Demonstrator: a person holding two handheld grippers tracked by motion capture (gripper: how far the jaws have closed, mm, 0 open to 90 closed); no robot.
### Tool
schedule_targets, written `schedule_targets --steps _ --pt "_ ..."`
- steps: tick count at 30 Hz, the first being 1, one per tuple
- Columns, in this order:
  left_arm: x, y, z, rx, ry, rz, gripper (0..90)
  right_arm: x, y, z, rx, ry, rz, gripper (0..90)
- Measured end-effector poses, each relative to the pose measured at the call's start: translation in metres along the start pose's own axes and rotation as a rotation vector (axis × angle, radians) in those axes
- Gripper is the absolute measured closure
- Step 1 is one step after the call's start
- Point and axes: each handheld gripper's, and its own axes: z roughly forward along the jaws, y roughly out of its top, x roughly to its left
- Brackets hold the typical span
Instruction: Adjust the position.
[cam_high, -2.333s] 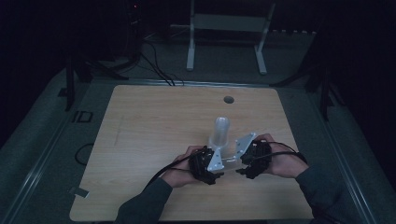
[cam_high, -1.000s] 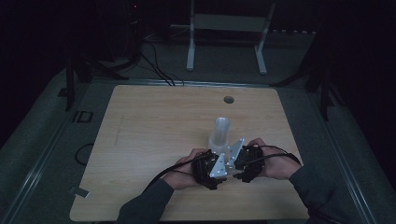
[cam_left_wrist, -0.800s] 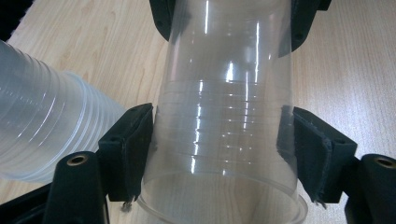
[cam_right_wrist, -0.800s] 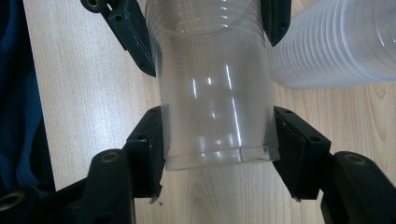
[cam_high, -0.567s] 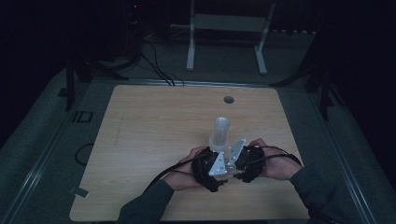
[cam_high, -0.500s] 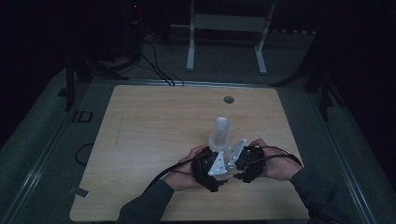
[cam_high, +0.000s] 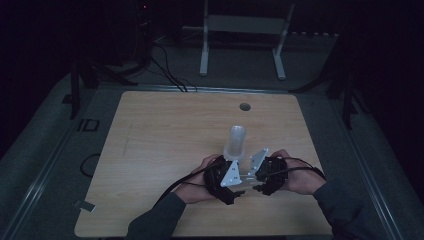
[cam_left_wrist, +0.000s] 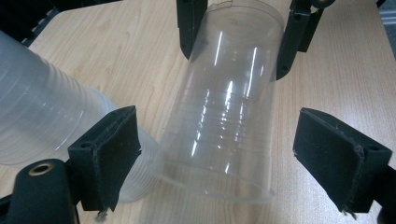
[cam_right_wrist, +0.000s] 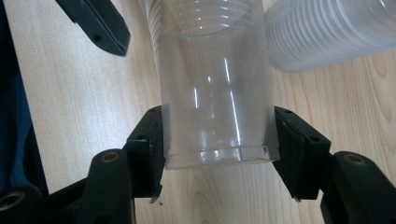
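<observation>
Close to the near edge of the pale wooden table (cam_high: 165, 135), right of its middle, a person's two hands hold the black two-jaw grippers nose to nose, each topped by a grey three-cornered plate and trailing a black cable.

The left gripper (cam_left_wrist: 229, 158) has just spread its jaws, and they stand wide apart: in the left gripper view its pads (cam_left_wrist: 109, 149) sit clear on either side of the wide rim of a single clear plastic cup (cam_left_wrist: 224, 112) and do not touch it. The cup lies tilted over the wood, mouth towards this gripper and base away from it.

The right gripper (cam_right_wrist: 217, 140) is clamped on that same cup. In the right gripper view its two pads (cam_right_wrist: 152, 149) press against opposite sides of the cup's narrow base end (cam_right_wrist: 215, 93), and the wall of the cup runs away from them towards the left gripper's jaw tip at the top left.

Just beyond the grippers, towards the far edge, stands a stack of nested translucent ribbed plastic cups (cam_high: 235, 141), upright in the high view. In the gripper views it shows beside the single cup (cam_left_wrist: 51, 121), very near it; whether the two touch I cannot tell.

Farther still, near the middle of the far edge, there is a small round dark hole (cam_high: 244, 106) in the tabletop.
</observation>
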Motion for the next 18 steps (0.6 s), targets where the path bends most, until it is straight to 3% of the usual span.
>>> schedule_targets --steps 8,18 --pt "0.004 -0.002 -0.005 -0.034 0.006 -0.03 19.0 -0.003 -0.011 -0.002 -0.009 -0.019 0.048 41.3" --pt "0.008 -0.004 -0.007 -0.052 0.015 -0.058 23.5 -0.005 -0.032 -0.005 -0.063 -0.035 0.131 41.3"
